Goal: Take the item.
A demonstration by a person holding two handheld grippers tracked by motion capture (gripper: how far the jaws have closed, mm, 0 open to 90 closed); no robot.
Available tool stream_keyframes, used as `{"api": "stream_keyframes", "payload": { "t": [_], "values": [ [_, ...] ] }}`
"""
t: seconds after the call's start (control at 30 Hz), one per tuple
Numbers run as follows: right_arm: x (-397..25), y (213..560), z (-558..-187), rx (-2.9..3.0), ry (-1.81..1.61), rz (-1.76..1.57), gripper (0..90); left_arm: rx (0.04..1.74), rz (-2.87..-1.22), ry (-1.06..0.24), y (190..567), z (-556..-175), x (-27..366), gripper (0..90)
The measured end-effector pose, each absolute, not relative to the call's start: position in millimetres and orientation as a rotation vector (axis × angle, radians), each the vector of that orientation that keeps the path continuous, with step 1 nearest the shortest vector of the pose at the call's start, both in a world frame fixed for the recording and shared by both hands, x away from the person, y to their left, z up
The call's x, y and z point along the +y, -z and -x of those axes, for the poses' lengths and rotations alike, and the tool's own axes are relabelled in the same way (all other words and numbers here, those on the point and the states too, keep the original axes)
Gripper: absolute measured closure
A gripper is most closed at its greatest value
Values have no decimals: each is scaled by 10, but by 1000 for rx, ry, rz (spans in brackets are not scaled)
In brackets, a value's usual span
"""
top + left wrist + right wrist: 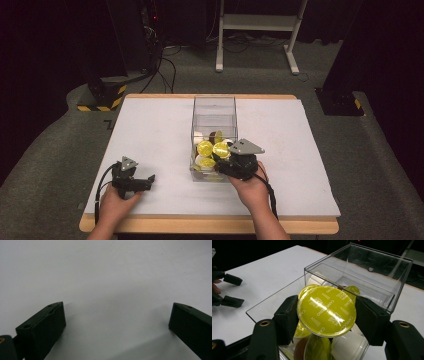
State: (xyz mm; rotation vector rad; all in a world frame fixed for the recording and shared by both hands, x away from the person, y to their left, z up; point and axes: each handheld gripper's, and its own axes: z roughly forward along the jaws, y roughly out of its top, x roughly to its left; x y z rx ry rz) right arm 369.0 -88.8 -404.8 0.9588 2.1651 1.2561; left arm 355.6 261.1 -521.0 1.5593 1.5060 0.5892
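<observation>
- Right gripper point(327, 312): black jaws pinching round yellow foil-lidded "Cappuccino" coffee capsule point(327, 310) across its width; lid faces gripper cam, tilted.
- Capsule held just above near end of clear rectangular plastic box point(359, 275), over other white, yellow and brown capsules point(347, 345) inside.
- Box long axis runs away from person; right hand point(252, 187) at its near end, well nearer than left.
- Left gripper point(145, 182): jaws spread wide, empty, low over white tabletop point(105, 272), well apart from box.

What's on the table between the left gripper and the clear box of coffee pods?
Nothing: in the high view, bare white table separates the left gripper from the clear box.
</observation>
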Motion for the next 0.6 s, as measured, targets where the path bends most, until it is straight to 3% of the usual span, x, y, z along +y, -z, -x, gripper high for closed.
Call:
{"api": "stream_keyframes", "payload": {
  "t": [0.6],
  "values": [
    [-1104,4039,-3738,2120,-1243,-1017,381,1505,-1563,-589,5209,-3557,2614,10]
  ]
}}
